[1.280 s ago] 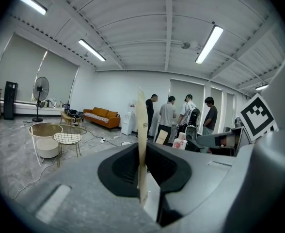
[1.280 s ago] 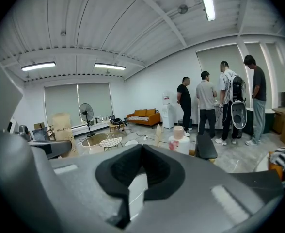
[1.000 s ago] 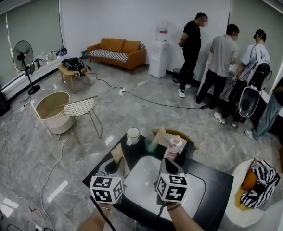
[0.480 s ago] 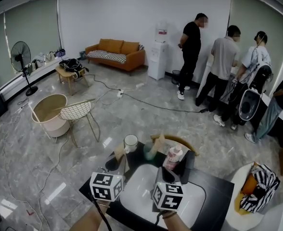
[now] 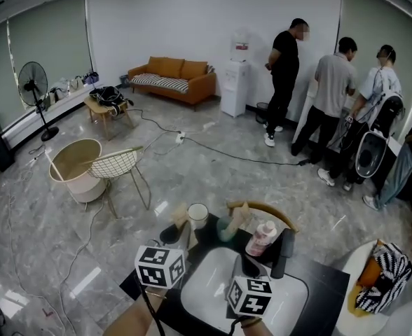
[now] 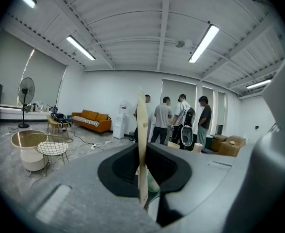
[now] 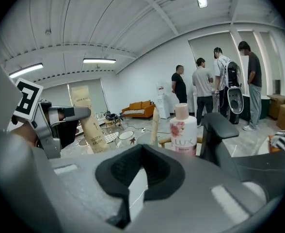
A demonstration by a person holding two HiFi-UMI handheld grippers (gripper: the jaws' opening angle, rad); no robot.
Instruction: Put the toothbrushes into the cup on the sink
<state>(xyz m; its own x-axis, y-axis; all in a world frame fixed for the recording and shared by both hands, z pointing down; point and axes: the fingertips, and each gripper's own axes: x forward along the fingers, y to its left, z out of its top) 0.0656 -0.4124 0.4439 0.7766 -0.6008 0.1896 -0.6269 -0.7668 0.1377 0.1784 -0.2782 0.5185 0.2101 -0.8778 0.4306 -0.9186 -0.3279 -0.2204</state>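
The left tool (image 6: pixel 142 178) pinches a boxed toothbrush (image 6: pixel 142 140) edge-on; the right tool (image 7: pixel 140 176) is closed and empty. Keep the box upright and centre it over the green cup (image 5: pixel 225 229) before releasing.

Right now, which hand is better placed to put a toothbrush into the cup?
Left. The left gripper holds the flat beige toothbrush box upright between its fingers, near the white round cup; the right gripper has its fingers shut, empty.
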